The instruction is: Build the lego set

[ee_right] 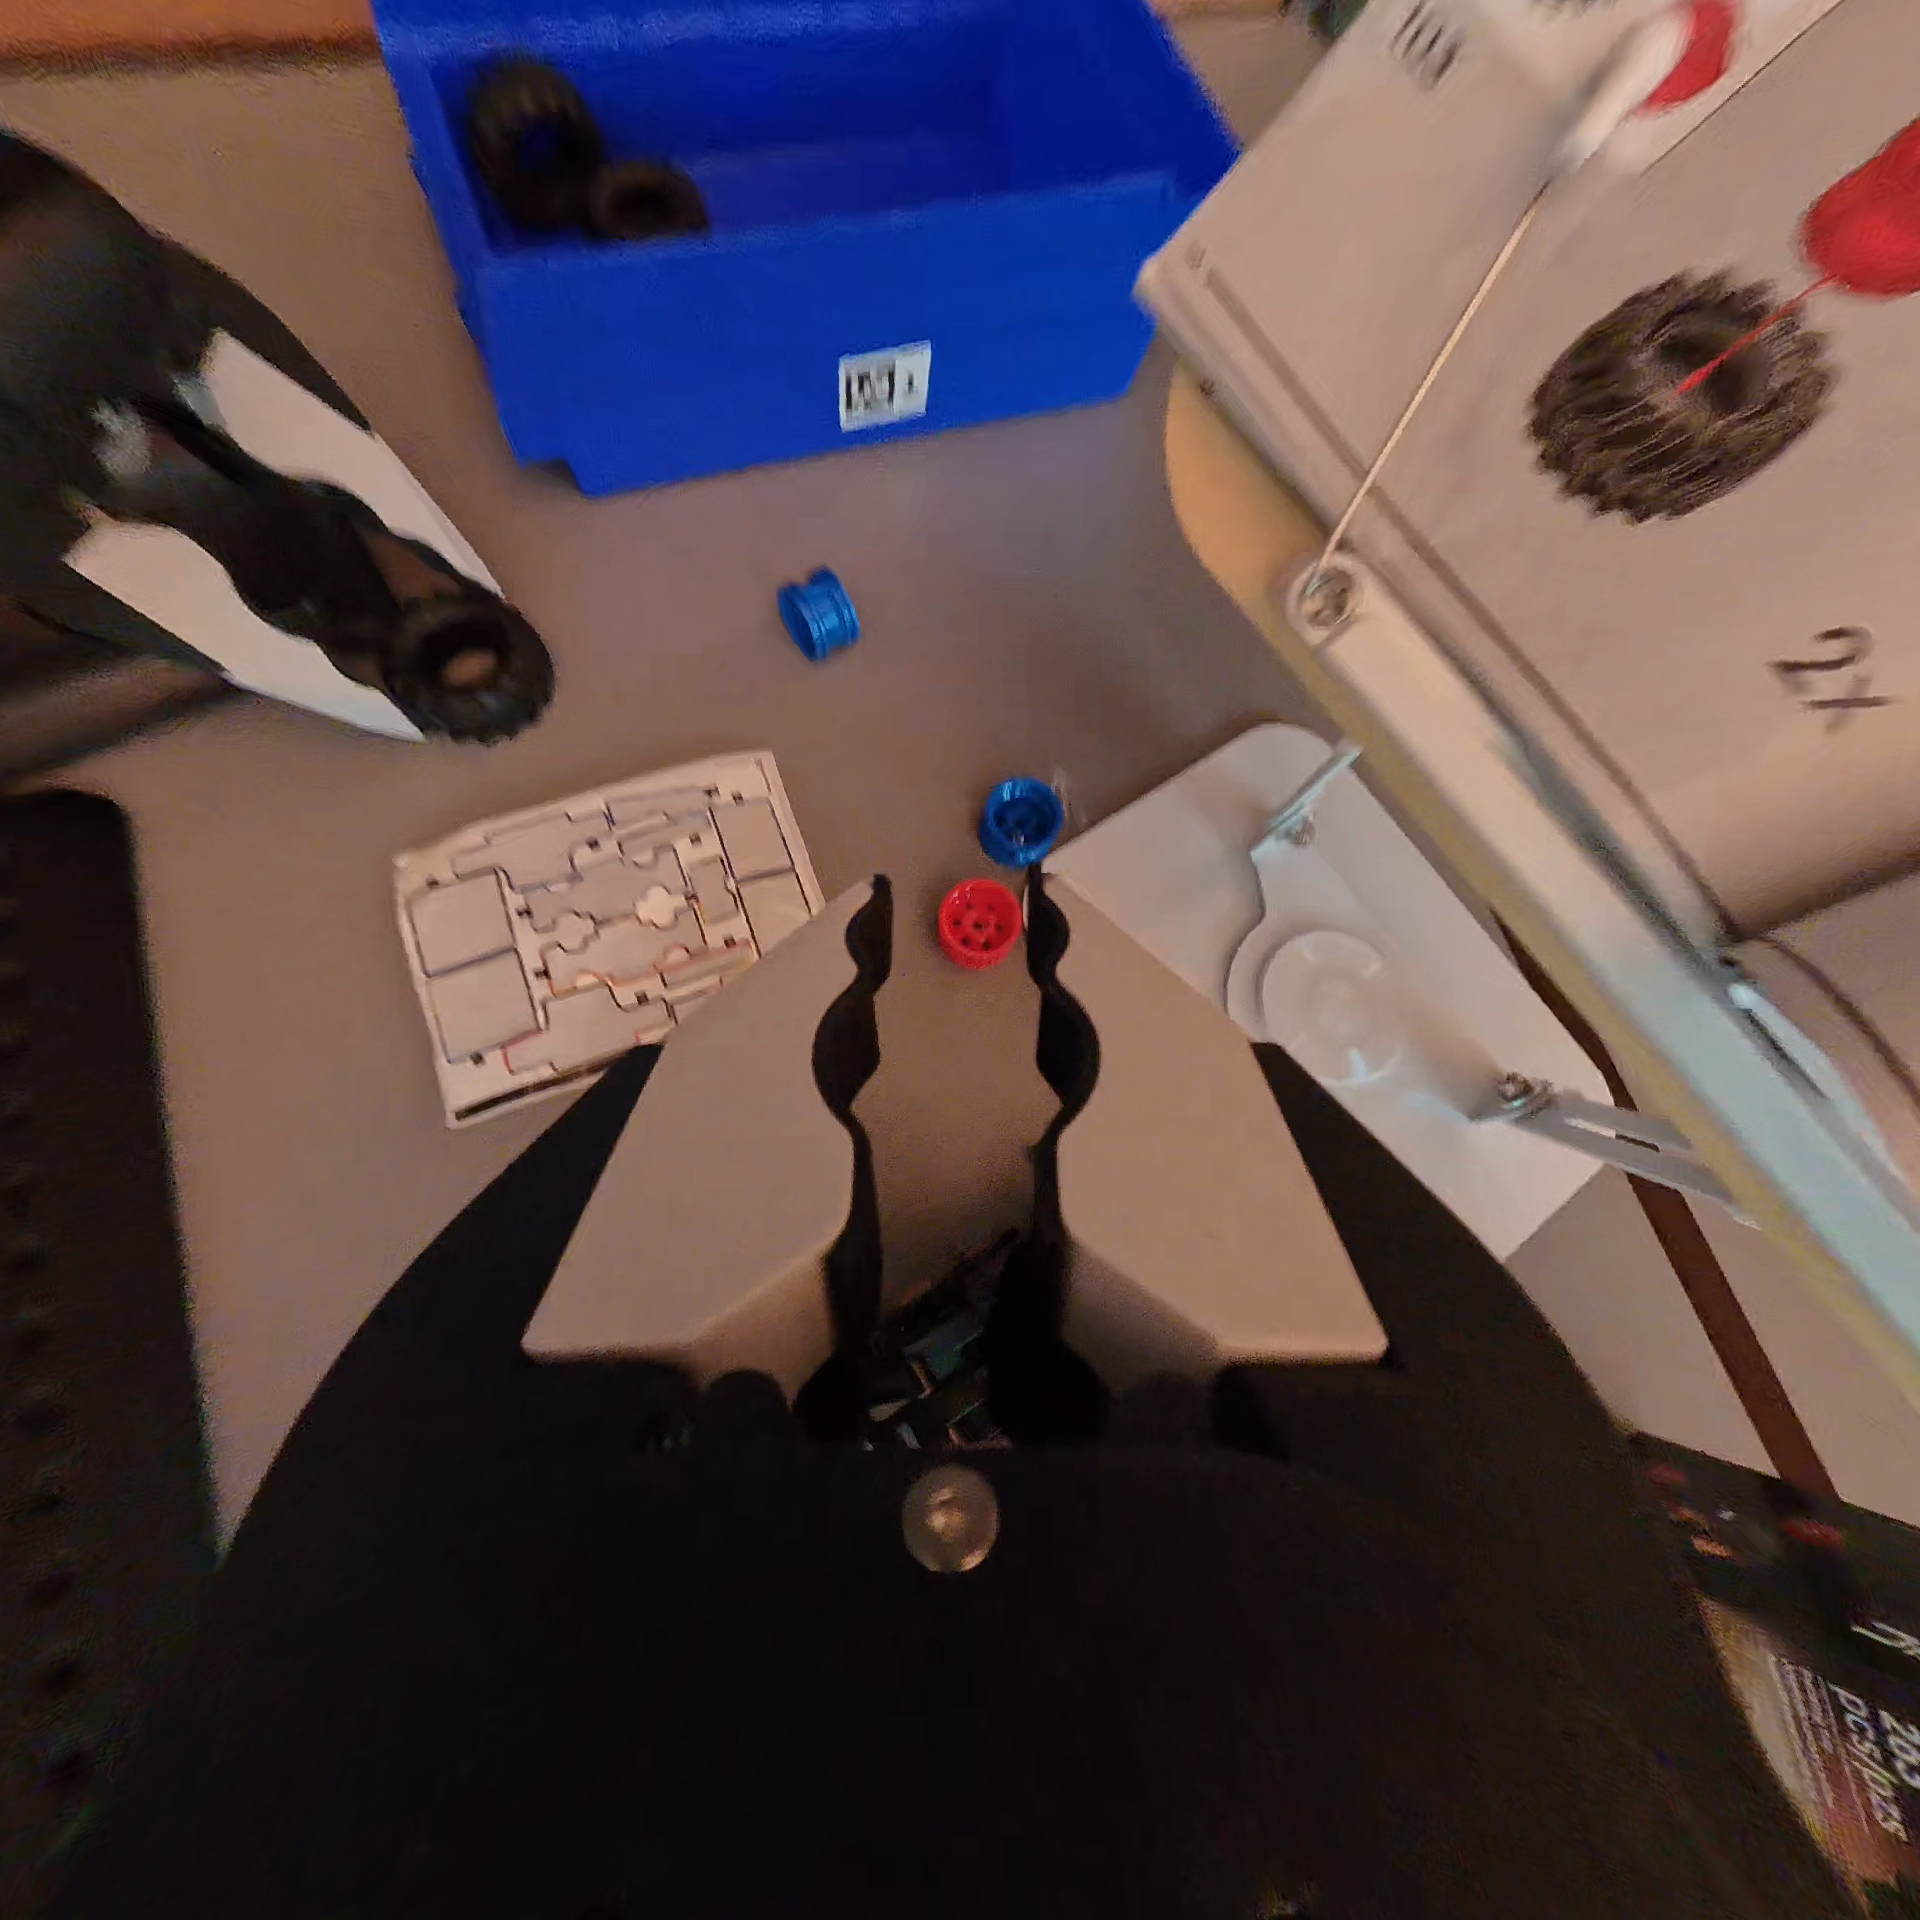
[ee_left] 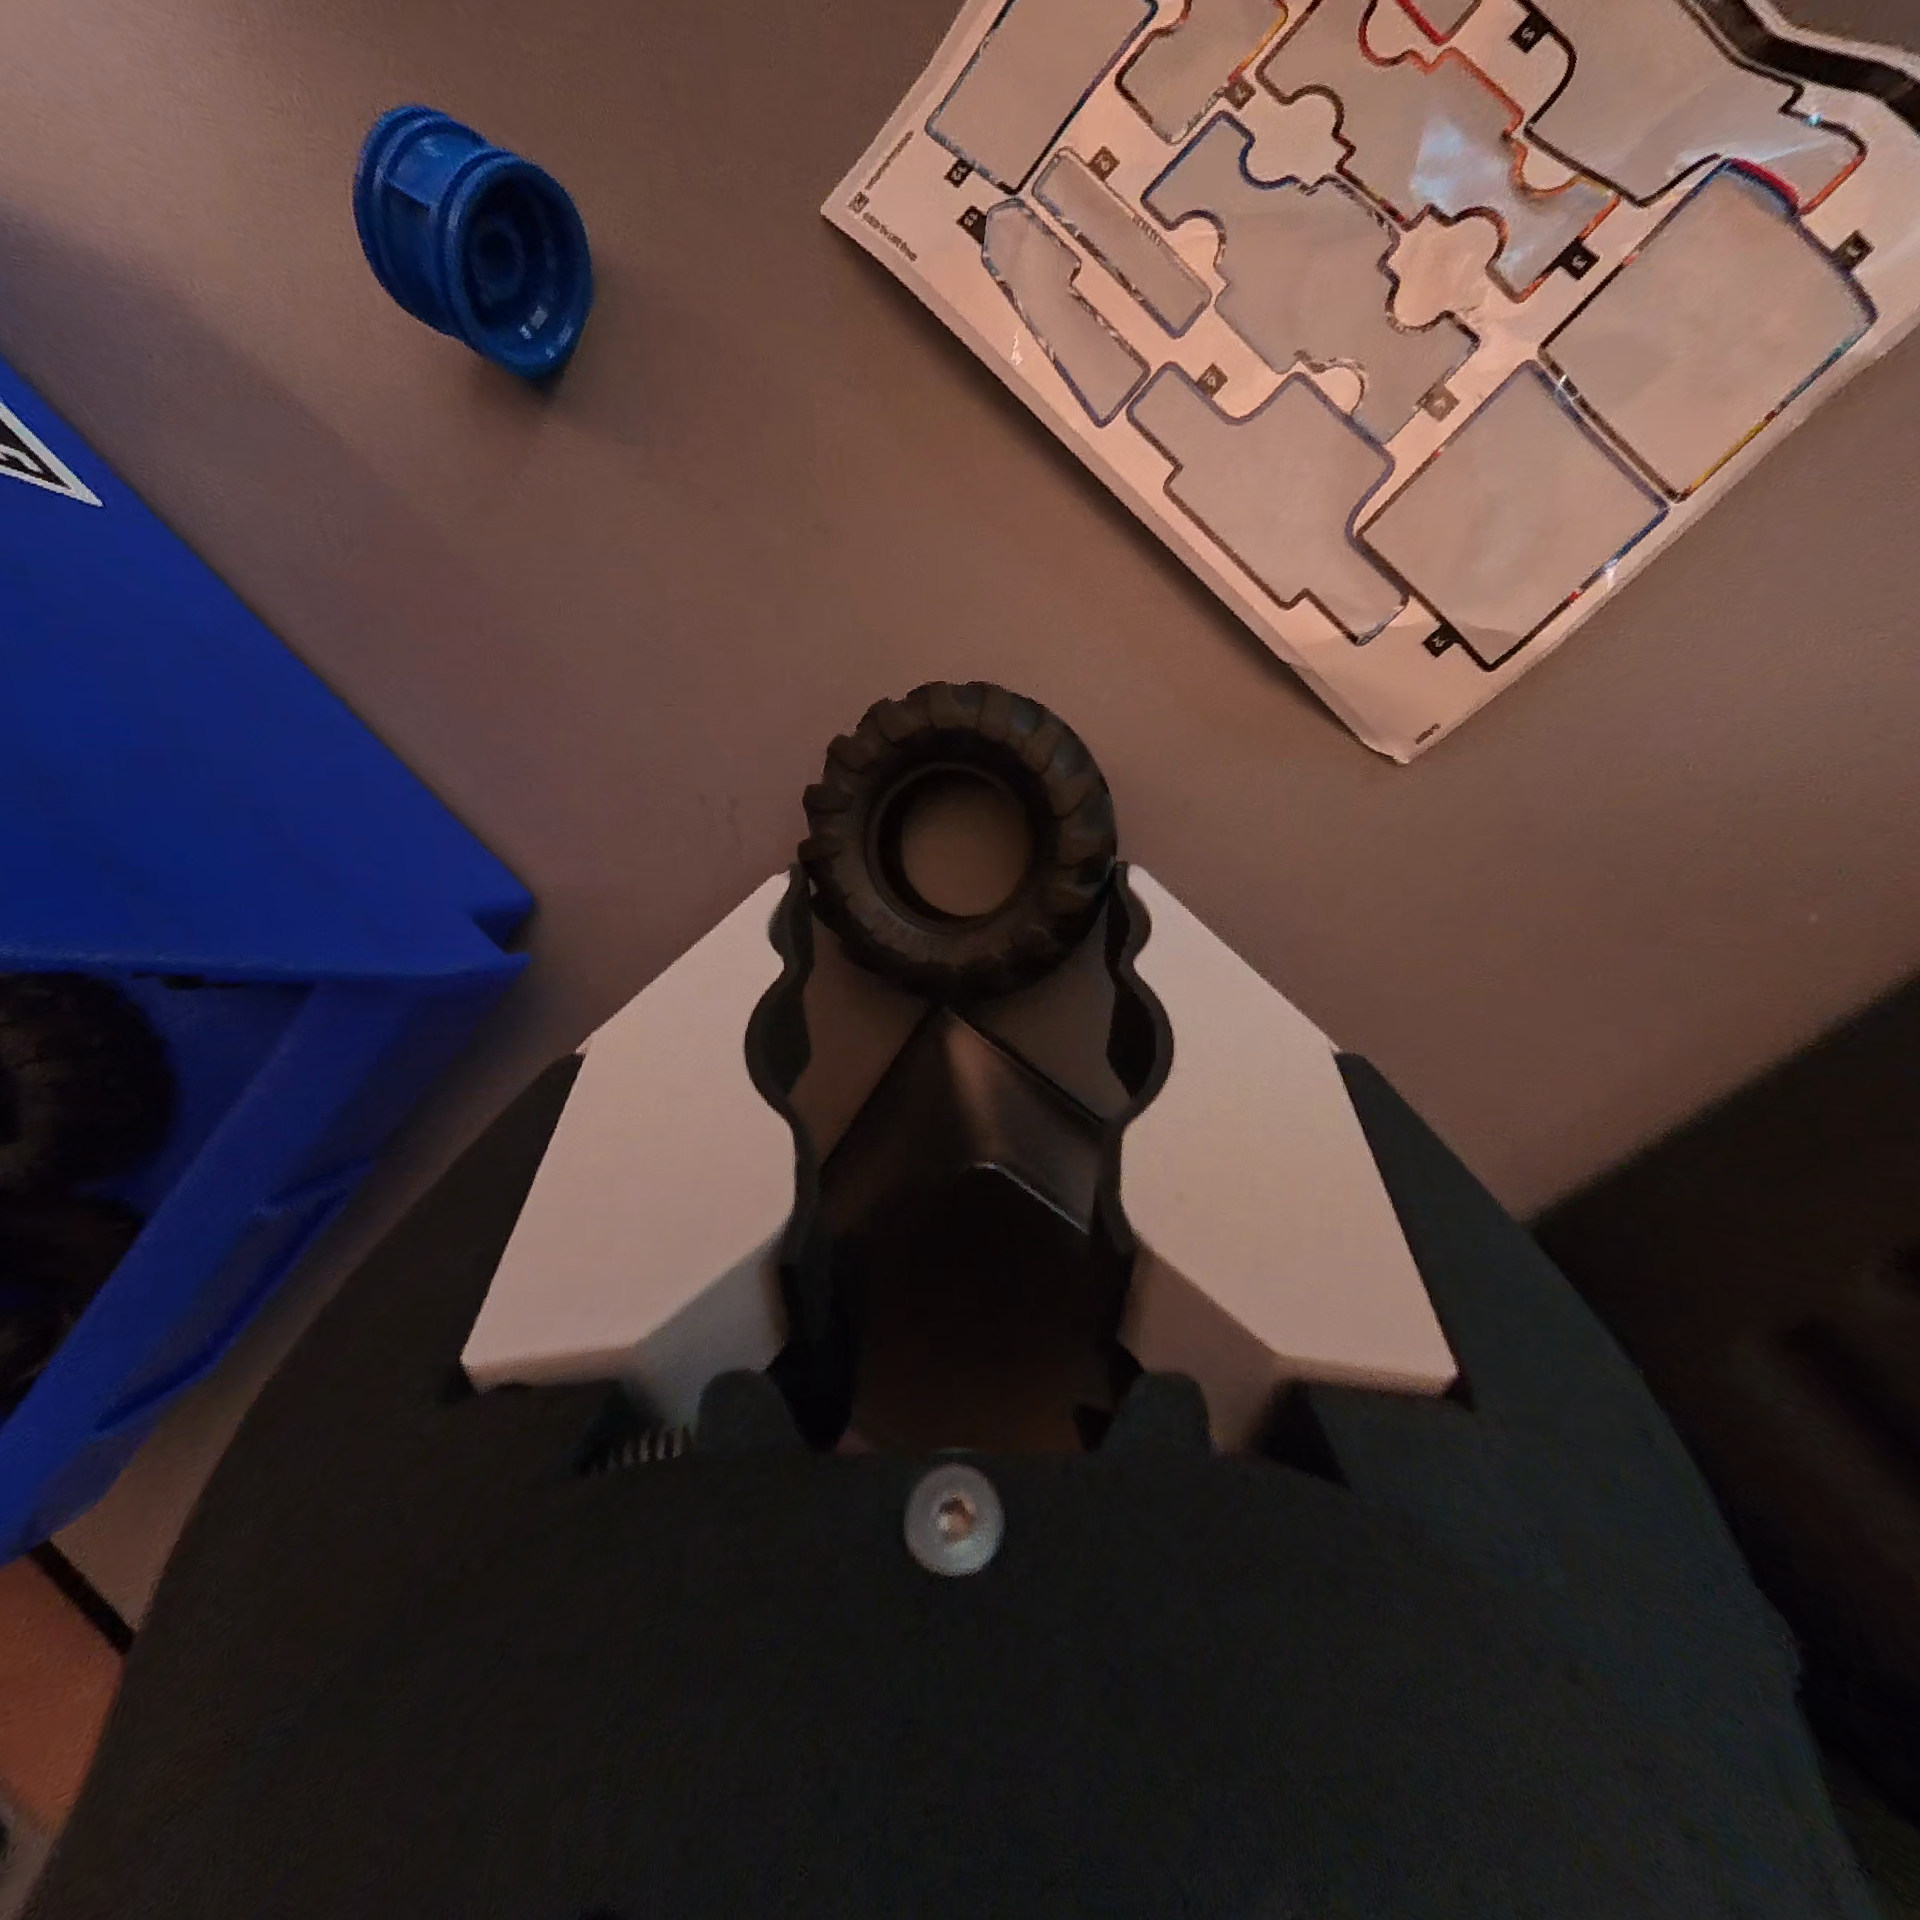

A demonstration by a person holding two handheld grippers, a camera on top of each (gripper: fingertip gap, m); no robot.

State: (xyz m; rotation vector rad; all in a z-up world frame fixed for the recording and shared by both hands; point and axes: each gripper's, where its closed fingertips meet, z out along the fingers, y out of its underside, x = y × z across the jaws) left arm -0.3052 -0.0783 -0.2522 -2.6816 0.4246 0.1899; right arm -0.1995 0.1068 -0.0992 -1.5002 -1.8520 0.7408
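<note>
The left gripper (ee_left: 958, 883) has a black tyre (ee_left: 958, 836) pinched between its tips, the jaws closed in just far enough to clamp the tread on both sides. The tyre's open hub faces up at the camera, and the grey table (ee_left: 727, 540) shows through the hole. In the right wrist view the same gripper comes in from the left edge, carrying the tyre above the table.

The right gripper (ee_right: 956, 888) holds nothing. Its jaws stand partly open with a clear gap between the wavy black pads, and a red rim (ee_right: 977, 923) lies on the table right at the tips, seen in that gap. A blue rim (ee_right: 1020, 821) sits just beyond it, next to the right fingertip. Another blue rim (ee_right: 819, 613) lies on its side farther out, towards the bin; the left wrist view shows it (ee_left: 478, 244) well apart from the held tyre.

A blue bin (ee_right: 810, 343) stands at the far side with more black tyres (ee_right: 582, 156) in one corner. A used sticker sheet (ee_right: 592, 935) lies flat on the table left of the right gripper. An instruction booklet (ee_right: 1662, 520) is propped on a white stand (ee_right: 1351, 935) to the right, blurred.
</note>
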